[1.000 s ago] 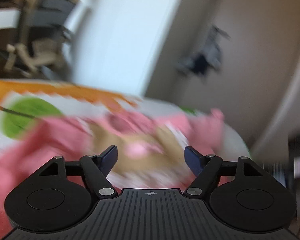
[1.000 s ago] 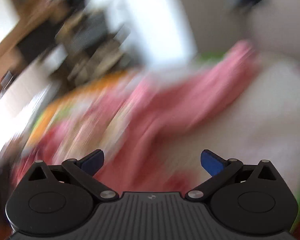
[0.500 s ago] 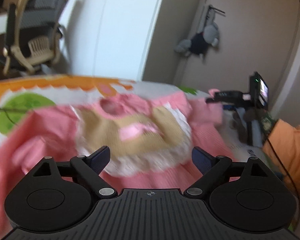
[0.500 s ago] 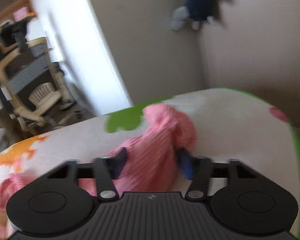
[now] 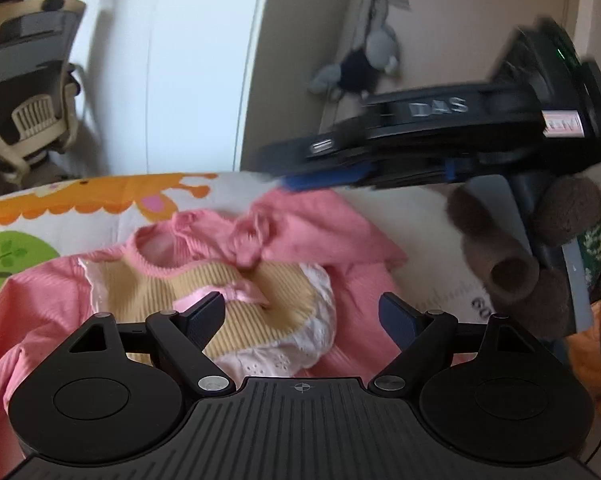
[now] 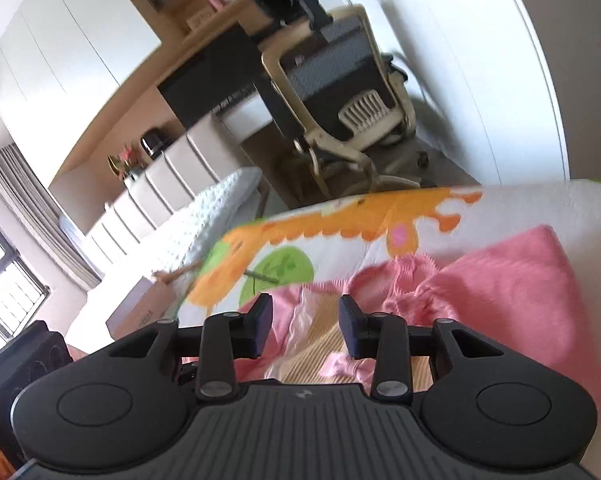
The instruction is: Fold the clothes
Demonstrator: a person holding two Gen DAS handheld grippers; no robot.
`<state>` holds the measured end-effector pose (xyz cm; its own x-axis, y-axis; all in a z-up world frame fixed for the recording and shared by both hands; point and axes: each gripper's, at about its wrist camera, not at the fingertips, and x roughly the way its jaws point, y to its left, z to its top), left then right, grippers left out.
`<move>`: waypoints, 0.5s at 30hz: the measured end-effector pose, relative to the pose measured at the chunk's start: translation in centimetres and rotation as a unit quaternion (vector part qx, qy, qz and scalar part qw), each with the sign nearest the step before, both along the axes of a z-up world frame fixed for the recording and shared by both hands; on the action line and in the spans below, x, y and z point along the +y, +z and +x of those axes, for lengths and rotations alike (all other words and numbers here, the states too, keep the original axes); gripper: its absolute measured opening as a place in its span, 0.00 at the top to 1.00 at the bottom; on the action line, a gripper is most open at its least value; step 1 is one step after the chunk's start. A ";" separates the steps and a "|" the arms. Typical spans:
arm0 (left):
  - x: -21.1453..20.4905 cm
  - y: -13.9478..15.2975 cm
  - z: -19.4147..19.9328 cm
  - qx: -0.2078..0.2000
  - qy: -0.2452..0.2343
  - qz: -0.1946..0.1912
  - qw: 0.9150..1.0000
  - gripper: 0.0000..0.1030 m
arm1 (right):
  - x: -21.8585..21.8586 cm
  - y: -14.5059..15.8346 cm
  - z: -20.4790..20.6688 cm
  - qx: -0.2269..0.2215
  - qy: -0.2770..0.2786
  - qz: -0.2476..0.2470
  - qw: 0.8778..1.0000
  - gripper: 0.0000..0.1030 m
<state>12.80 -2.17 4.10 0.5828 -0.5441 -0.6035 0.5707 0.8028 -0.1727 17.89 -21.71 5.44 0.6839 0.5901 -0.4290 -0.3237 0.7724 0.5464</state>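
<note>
Pink garment on bed; both hand-held grippers released.

The right hand-held gripper (image 5: 300, 180), lettered "DAS", crosses the upper right of the left wrist view, a gloved hand (image 5: 512, 252) on its handle. The left hand-held gripper (image 5: 302, 316) hovers, jaws spread, empty. The pink sweater (image 5: 284, 240) lies centre frame on the cartoon-print bed cover (image 5: 80, 204), one sleeve folded inward.

— What lies mid-frame?
— A pink ribbed child's sweater (image 5: 308, 240), tan bib panel with white lace trim and a pink bow, spread face-up.
— And the sleeve?
— One folded across the neckline, centre frame.
</note>
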 end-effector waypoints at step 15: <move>-4.0 -4.2 10.8 0.213 0.149 -0.153 0.953 0.52 | -8.1 -7.3 -9.5 -0.026 -0.276 -0.066 0.959 0.00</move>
